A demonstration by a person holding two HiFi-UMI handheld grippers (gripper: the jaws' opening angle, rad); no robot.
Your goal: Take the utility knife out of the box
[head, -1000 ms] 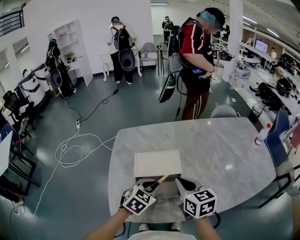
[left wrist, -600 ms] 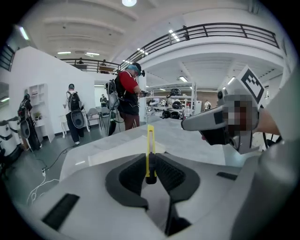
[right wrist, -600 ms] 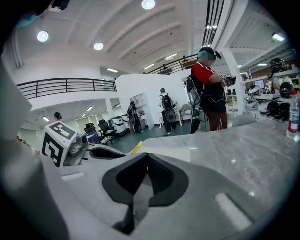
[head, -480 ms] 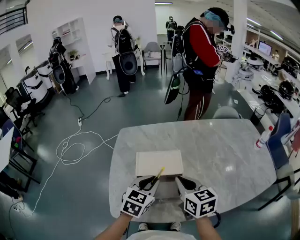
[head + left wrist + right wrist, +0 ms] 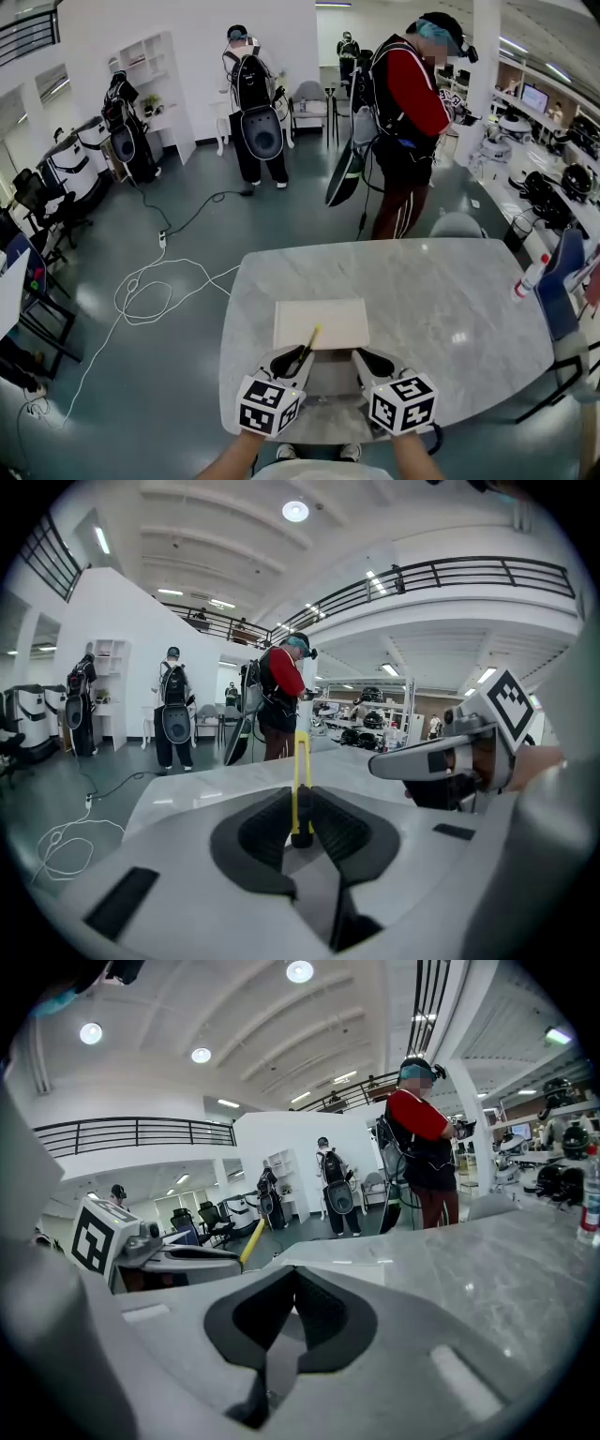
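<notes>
A flat cream box lies on the marble table, just beyond both grippers. My left gripper is shut on a slim yellow utility knife, whose free end points up and away over the box's near edge. In the left gripper view the knife stands upright between the dark pads. My right gripper hovers beside it to the right, shut with nothing in it. In the right gripper view the knife and the box show to the left and ahead.
A person in a red jacket stands past the table's far edge. A white bottle stands at the table's right edge beside a blue chair. White cables lie on the floor to the left.
The left gripper has drawn slightly left and toward me with the knife, which now stands steeper. The right gripper has hardly moved.
</notes>
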